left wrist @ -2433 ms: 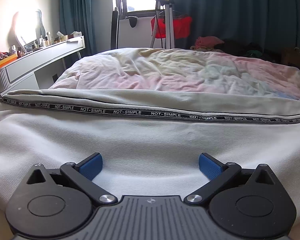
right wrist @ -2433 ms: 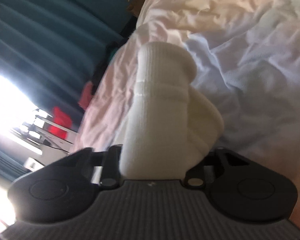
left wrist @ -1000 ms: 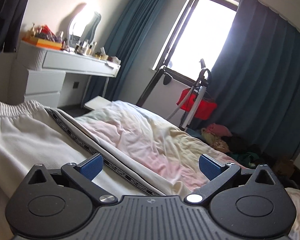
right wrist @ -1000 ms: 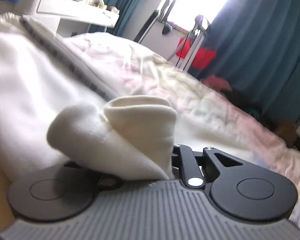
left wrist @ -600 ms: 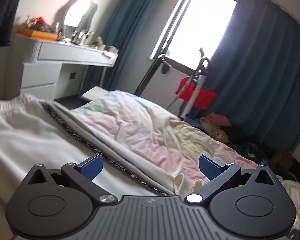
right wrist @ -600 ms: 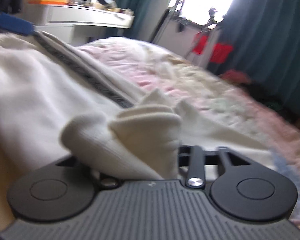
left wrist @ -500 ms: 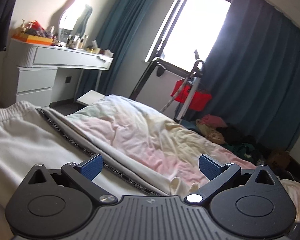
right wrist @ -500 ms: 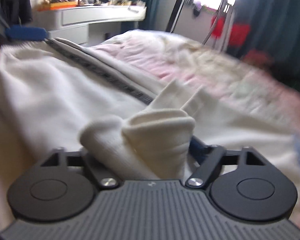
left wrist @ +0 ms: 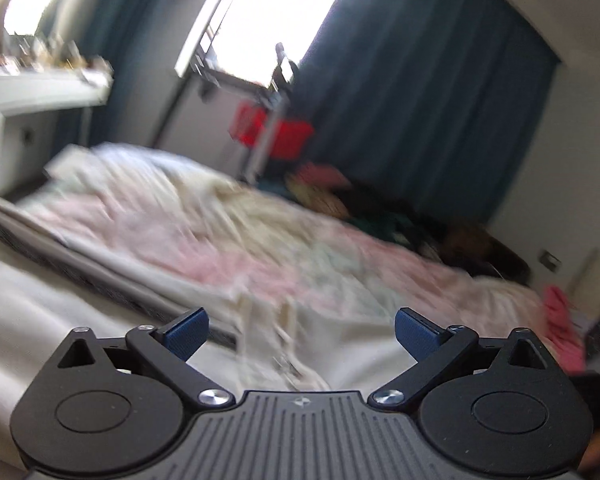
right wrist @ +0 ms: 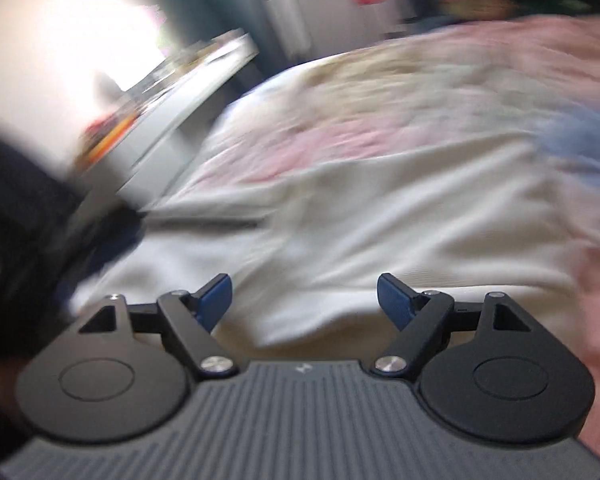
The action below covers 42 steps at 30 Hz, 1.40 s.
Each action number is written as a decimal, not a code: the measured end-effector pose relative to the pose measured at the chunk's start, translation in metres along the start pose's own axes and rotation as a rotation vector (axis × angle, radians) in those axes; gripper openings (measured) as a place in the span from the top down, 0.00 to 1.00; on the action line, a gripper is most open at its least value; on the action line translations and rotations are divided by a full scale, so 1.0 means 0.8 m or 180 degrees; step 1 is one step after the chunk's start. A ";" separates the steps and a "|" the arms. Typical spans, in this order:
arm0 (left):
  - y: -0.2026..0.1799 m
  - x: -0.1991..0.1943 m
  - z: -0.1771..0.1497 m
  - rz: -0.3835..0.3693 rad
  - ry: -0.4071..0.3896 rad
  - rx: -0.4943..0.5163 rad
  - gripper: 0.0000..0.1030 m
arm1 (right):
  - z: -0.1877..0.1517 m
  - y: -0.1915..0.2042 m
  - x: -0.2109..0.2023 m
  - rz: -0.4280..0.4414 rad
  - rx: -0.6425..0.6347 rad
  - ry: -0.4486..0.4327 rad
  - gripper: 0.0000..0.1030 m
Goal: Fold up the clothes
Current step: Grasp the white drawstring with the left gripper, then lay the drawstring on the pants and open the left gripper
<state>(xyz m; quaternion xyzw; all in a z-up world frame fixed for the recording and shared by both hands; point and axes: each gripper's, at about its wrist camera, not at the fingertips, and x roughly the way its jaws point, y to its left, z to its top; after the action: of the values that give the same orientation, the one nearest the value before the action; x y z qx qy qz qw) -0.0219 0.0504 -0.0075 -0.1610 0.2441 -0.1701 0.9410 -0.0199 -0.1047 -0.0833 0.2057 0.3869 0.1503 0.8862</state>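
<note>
- Between the spread blue fingers [left wrist: 188, 330] of the left gripper [left wrist: 302, 330]: cream-white garment [left wrist: 40, 320], lying flat on the bed, nothing clamped.
- Beyond the left finger: a dark printed stripe [left wrist: 100, 284] along the garment's edge, lettering too blurred to read.
- Just ahead of the gap between the left gripper's fingers: a bunched, crumpled bit of the cream cloth [left wrist: 276, 320], smeared by motion blur.
- Farther ahead of the fingers: rumpled pink, cream and pale-blue duvet [left wrist: 260, 232] across the bed.
- Far beyond the fingers: bright window [left wrist: 276, 12], dark teal curtains [left wrist: 420, 92], a red item [left wrist: 272, 132] on a stand, a heap of clothes [left wrist: 340, 196] by the curtain.
- Off past the left finger, at the wall: white tabletop [left wrist: 36, 88] with small blurred items.
- Ahead of the right gripper [right wrist: 304, 292]: fingers [right wrist: 392, 300] wide apart and empty, the same cream garment [right wrist: 360, 220] spread beneath and past them.
- Outward of the right gripper's left finger: a dark blurred shape [right wrist: 40, 240], not identifiable.
- Beyond the right gripper's fingers: the duvet [right wrist: 380, 100] again, heavily blurred.
</note>
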 end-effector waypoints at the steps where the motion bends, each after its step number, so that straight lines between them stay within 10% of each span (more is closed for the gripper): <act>1: -0.001 0.011 -0.004 -0.0059 0.0110 0.0024 0.03 | 0.002 -0.011 0.006 -0.0134 0.0094 0.0014 0.21; 16: -0.001 0.089 -0.032 -0.0564 0.0922 0.0186 0.33 | 0.006 -0.056 0.021 -0.0165 0.0720 -0.0049 0.22; 29: 0.030 0.102 -0.032 -0.0334 0.1435 -0.0515 0.81 | 0.013 -0.030 0.020 -0.0373 0.0112 -0.0168 0.21; 42: 0.043 0.105 -0.044 -0.0554 0.1490 -0.0699 0.86 | 0.114 0.081 0.177 -0.0444 -0.0661 0.0365 0.36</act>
<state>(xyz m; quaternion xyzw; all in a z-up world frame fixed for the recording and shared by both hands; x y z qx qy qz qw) 0.0373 0.0401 -0.0838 -0.2387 0.4572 -0.2554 0.8178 0.1343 -0.0107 -0.0844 0.0765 0.4326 0.1391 0.8875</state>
